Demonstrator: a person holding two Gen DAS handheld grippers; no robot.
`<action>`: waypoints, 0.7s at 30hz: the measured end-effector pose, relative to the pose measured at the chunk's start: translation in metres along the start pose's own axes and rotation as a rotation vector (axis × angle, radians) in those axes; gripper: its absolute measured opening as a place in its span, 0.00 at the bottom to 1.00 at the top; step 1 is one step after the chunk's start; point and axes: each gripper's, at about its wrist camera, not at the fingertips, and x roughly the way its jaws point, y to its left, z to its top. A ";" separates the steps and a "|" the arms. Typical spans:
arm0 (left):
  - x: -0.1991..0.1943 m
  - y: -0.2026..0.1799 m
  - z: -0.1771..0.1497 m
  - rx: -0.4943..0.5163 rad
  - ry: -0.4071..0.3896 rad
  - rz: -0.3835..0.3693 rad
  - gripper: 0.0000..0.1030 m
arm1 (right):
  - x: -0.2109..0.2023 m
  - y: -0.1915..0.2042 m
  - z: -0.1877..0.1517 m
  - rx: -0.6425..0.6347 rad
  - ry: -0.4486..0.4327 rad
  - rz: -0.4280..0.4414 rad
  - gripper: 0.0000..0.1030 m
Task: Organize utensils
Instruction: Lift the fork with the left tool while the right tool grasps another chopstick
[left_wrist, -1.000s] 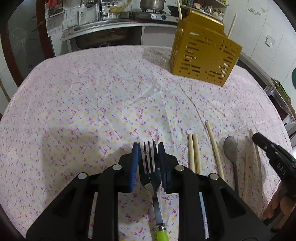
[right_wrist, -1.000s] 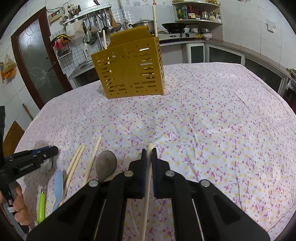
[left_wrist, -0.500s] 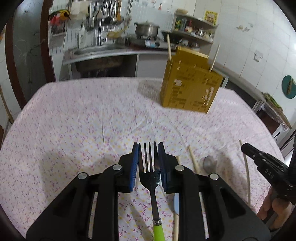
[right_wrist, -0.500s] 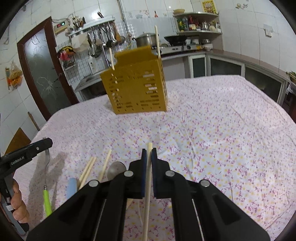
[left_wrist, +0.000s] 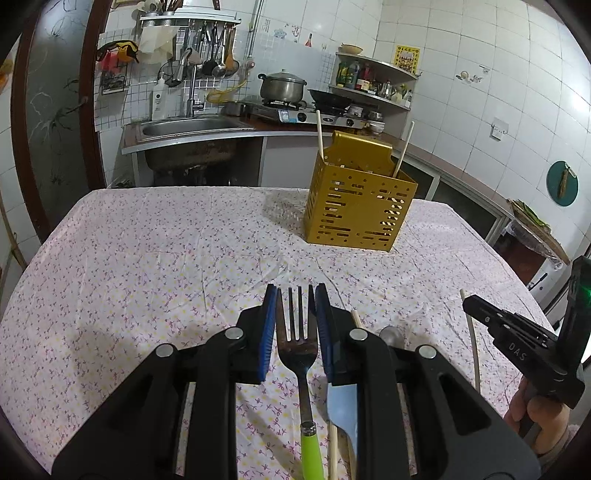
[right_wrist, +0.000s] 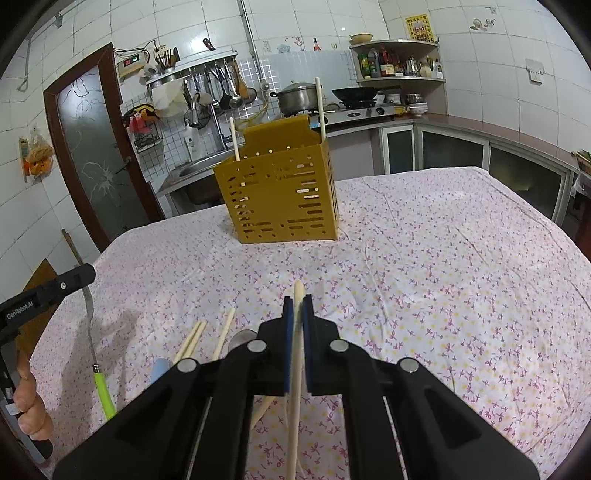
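Note:
My left gripper (left_wrist: 294, 295) is shut on a metal fork (left_wrist: 297, 339) with a green handle, held above the table; the fork also shows in the right wrist view (right_wrist: 90, 332). My right gripper (right_wrist: 297, 306) is shut on a wooden chopstick (right_wrist: 296, 354), also lifted; the chopstick shows in the left wrist view (left_wrist: 471, 339). A yellow perforated utensil holder (left_wrist: 356, 206) stands at the far side of the table with two chopsticks standing in it; it also shows in the right wrist view (right_wrist: 280, 199).
On the flowered tablecloth (right_wrist: 424, 277) lie loose chopsticks (right_wrist: 192, 338), a metal spoon (left_wrist: 391, 334) and a light blue utensil (left_wrist: 341, 413). Behind the table are a sink (left_wrist: 184, 127) and a stove with a pot (left_wrist: 282, 86).
Both grippers have risen from the table with the fork and the chopstick and tilted up. The holder now looks farther and lower in view.

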 end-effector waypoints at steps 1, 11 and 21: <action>0.000 0.000 0.000 0.002 -0.002 0.000 0.19 | 0.000 0.000 0.000 0.000 -0.001 0.000 0.05; -0.016 -0.006 0.006 0.033 -0.037 0.003 0.19 | -0.014 0.000 0.013 0.005 -0.036 0.021 0.05; -0.024 -0.003 0.025 0.036 -0.073 -0.004 0.19 | -0.029 -0.004 0.039 0.017 -0.115 0.034 0.05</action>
